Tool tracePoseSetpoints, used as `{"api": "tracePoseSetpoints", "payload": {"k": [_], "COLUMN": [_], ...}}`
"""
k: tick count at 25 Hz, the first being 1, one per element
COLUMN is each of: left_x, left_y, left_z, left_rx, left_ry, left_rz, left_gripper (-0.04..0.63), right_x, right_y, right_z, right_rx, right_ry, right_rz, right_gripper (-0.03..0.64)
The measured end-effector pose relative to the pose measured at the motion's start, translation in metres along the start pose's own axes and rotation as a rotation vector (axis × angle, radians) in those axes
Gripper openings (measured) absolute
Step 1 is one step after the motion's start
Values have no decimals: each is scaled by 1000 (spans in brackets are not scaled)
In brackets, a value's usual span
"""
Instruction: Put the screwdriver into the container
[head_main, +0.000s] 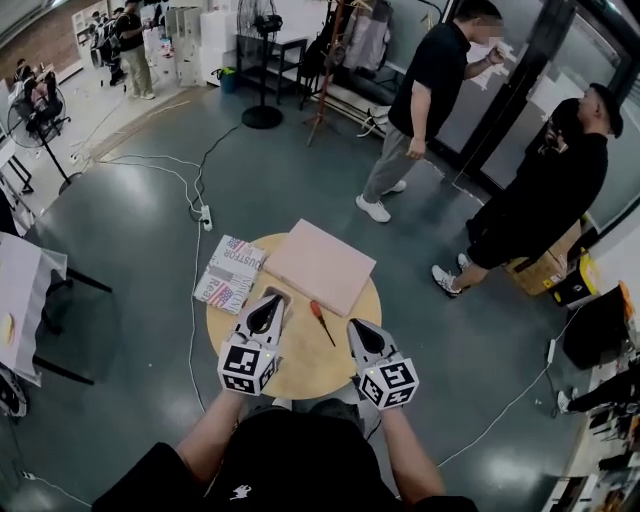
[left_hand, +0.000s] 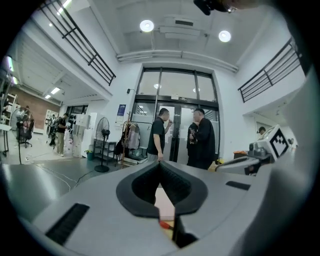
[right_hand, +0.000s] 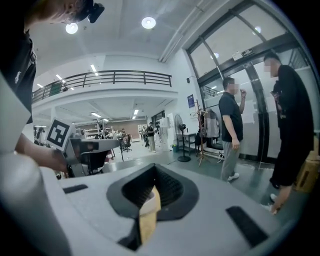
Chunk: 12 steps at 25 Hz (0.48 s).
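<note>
Well, both forearms reach forward from the near side, each holding its gripper roughly level over the near half of the round table (head_main: 300, 372). The left gripper (head_main: 272, 299) and the right gripper (head_main: 354, 326) sit side by side with tips pointing far. Both have their jaws pressed together and grip nothing. The table's near edge lies under the marker cubes, and bare tabletop stretches between the two grippers. The screwdriver (head_main: 321, 322) lies flat in that gap, orange handle far and shaft slanting near-right, between the two tips and touching neither. The pink container (head_main: 320, 266) rests at the far edge, and a printed pack (head_main: 229, 272) lies at the far-left rim.
</note>
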<state>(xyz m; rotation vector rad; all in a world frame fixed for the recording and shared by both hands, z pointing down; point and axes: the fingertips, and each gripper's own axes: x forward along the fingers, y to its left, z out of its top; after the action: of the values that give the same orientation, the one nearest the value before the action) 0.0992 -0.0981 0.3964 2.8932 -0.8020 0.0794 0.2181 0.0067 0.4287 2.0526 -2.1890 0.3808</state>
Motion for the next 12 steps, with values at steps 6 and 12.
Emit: {"api": "tracePoseSetpoints", "payload": {"k": [6,12], "left_x": [-13,-24], "left_y": [35,54], "left_z": [-30,-66], "left_rx": [-37,-73], "left_ry": [48,105], "left_rz": [59,138], "left_gripper": [3,3], "right_x": [42,80], "right_y": [5,-13], "right_z": [-43,-100], "right_rx": [5,24], "right_ry": [85,221], "right_rz": [3,-6], "right_gripper": [2,2]}}
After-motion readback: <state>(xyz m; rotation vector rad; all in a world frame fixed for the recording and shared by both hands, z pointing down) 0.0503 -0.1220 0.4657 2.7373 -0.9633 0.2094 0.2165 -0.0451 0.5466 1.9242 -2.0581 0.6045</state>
